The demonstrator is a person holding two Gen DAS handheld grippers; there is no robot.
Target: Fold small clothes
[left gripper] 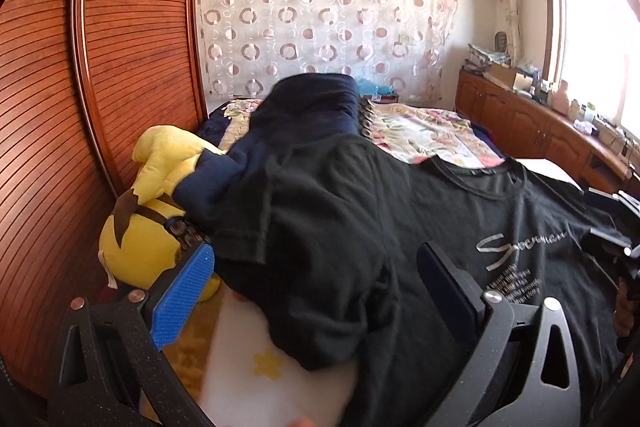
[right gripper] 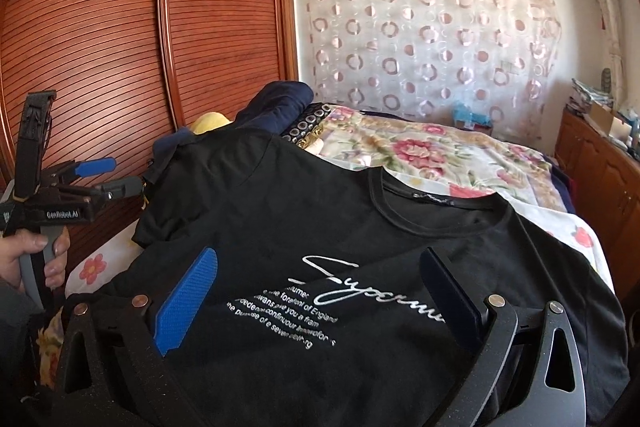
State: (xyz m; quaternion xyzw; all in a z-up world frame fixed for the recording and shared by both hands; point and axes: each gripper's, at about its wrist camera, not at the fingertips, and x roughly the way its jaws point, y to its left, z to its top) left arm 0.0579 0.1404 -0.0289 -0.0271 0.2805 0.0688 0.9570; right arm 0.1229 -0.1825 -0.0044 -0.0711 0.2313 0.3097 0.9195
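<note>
The black T-shirt (right gripper: 360, 227) on the bed (right gripper: 460, 155) bore silver script and small print. "GenRobot.AI" marked the left gripper (right gripper: 106, 175); both it and the right gripper (right gripper: 320, 291) stood released, grasping nothing.

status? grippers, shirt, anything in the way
Left gripper open, empty, over shirt's bunched sleeve side. Right gripper open, empty, above the print. Black shirt on the bed, unfolded. Yellow plush and navy garment crowd its left edge.

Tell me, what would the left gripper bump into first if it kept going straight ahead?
Probably the black T-shirt: its folded-over sleeve side lies right between the open left gripper fingers. Depth is hard to judge.
</note>
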